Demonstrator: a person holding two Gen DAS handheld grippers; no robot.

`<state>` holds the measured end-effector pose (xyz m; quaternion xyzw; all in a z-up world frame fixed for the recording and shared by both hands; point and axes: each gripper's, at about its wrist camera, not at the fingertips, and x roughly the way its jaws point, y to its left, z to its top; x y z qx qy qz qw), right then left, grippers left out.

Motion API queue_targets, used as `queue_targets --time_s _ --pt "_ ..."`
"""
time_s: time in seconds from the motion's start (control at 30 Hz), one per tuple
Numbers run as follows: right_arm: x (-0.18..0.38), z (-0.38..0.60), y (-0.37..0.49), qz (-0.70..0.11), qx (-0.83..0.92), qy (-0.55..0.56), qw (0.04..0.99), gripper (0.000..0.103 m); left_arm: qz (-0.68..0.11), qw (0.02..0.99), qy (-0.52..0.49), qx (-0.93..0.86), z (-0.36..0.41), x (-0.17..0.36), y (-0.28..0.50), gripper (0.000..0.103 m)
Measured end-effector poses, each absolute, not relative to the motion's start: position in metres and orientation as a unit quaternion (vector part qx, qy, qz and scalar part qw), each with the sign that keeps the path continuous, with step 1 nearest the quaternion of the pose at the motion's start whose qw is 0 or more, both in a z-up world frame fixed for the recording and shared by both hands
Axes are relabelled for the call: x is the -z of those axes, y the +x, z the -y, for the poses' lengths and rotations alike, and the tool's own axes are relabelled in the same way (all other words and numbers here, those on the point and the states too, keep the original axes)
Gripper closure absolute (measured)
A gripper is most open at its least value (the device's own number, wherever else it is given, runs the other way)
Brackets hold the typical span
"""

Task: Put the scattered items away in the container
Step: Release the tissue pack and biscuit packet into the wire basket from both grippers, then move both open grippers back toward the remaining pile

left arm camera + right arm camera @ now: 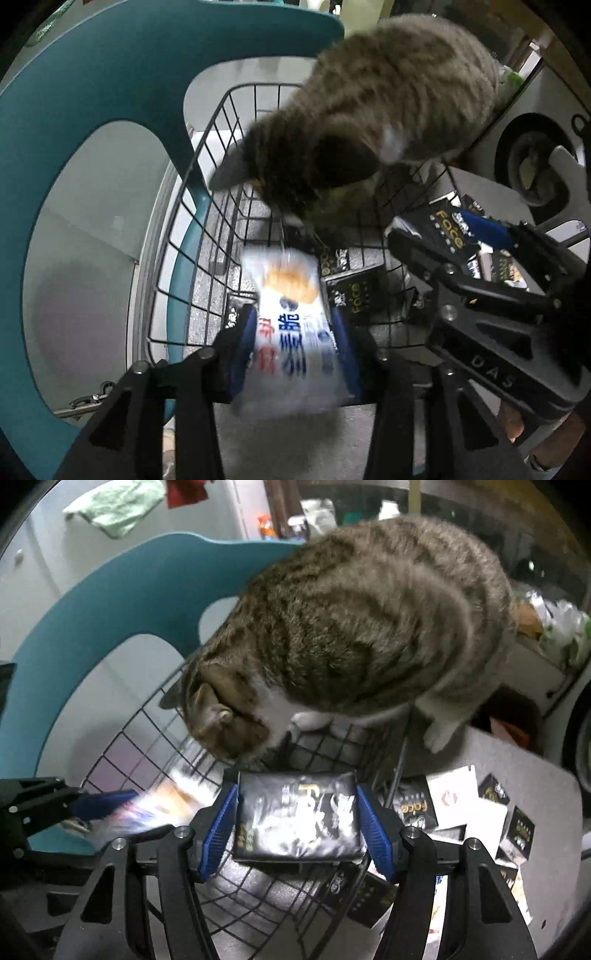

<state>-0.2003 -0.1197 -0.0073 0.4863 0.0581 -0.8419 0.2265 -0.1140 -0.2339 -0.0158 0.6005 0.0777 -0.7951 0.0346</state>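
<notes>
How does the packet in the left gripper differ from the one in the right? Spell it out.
The white snack packet is pale with blue and red print and an orange picture; the black tissue pack is dark with gold lettering. The white snack packet looks blurred, the black tissue pack sharp. Shared: each is clamped between blue pads, in the left gripper and the right gripper, over the wire basket.

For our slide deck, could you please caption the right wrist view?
Right tool holds a black packet over the wire basket while a tabby cat sniffs inside.
</notes>
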Motion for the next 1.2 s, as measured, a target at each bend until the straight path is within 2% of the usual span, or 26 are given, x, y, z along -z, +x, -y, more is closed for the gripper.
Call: queue_targets --time_s 0.03,0.1,0.2,0.63,0.83,0.93,1.07,1.2 --pt "0.007 0.119 -0.200 -0.054 0.841 0.488 0.227 0.035 -0.082 0.029 0.601 0.795 0.234 0.017 -0.113 0.055" --pt "0.008 0.117 -0.202 -0.047 0.840 0.490 0.229 0.035 -0.080 0.027 0.600 0.796 0.233 0.017 -0.112 0.046" --pt "0.006 0.108 -0.198 -0.044 0.841 0.487 0.232 0.035 -0.078 0.026 0.598 0.797 0.233 0.017 -0.109 0.041" --pt "-0.026 0.046 -0.158 0.001 0.864 0.447 0.230 0.035 -0.092 -0.003 0.579 0.810 0.205 -0.013 -0.102 0.040" --pt "-0.038 0.001 -0.122 -0.017 0.881 0.438 0.176 0.035 -0.099 -0.030 0.554 0.826 0.165 -0.030 -0.084 0.038" --pt "-0.037 -0.029 -0.099 -0.018 0.888 0.440 0.130 0.035 -0.082 -0.035 0.542 0.835 0.134 -0.037 -0.070 0.030" --pt "-0.026 -0.071 -0.070 0.005 0.881 0.465 0.094 0.035 -0.058 -0.048 0.536 0.841 0.088 -0.039 -0.053 0.030" --pt "-0.007 -0.100 -0.051 -0.005 0.870 0.489 0.063 0.035 -0.053 -0.052 0.531 0.844 0.048 -0.027 -0.041 0.030"
